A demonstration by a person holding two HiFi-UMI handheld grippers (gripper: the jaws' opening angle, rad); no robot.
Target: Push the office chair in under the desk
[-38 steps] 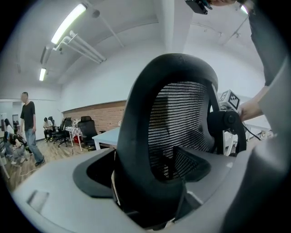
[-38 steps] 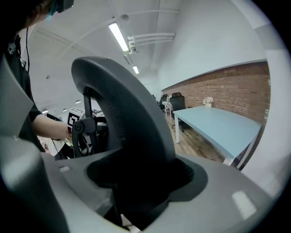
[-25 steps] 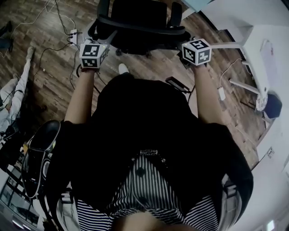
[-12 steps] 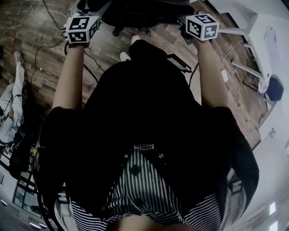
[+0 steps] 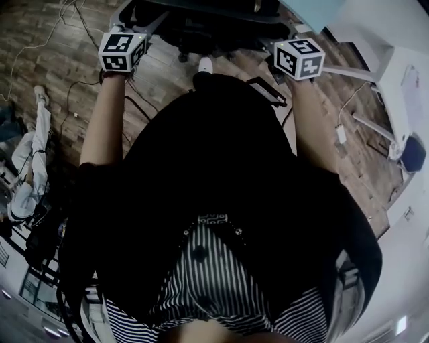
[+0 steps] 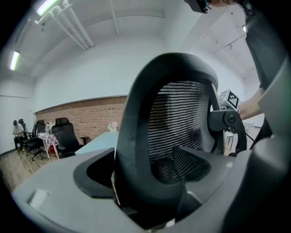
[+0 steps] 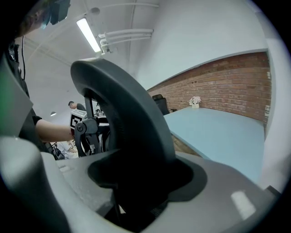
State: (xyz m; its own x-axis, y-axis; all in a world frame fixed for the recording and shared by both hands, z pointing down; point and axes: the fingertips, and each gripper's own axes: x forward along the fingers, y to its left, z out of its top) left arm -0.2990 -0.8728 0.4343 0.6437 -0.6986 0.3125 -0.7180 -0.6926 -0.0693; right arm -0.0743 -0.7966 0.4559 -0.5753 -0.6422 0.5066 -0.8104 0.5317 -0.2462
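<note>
The black office chair (image 5: pixel 201 17) stands at the top of the head view, its back toward me. My left gripper (image 5: pixel 129 33) is shut on the left side of the chair's back frame (image 6: pixel 136 136), which fills the gap between the jaws, with the mesh (image 6: pixel 182 123) behind it. The right side of the frame (image 7: pixel 132 132) is clamped by my right gripper (image 5: pixel 285 43). The light blue desk top (image 7: pixel 218 132) lies just beyond the chair, and its corner (image 5: pixel 315 10) shows in the head view.
Cables (image 5: pixel 74 100) run over the wooden floor at the left, and a black flat device (image 5: pixel 267 90) lies near my feet. A white desk frame (image 5: pixel 348 70) stands at the right. More black chairs (image 6: pixel 66 136) stand by the brick wall (image 6: pixel 91 116).
The chair has slid up and partly out of the head view, toward the desk. Both grippers went forward with it, still on the back frame.
</note>
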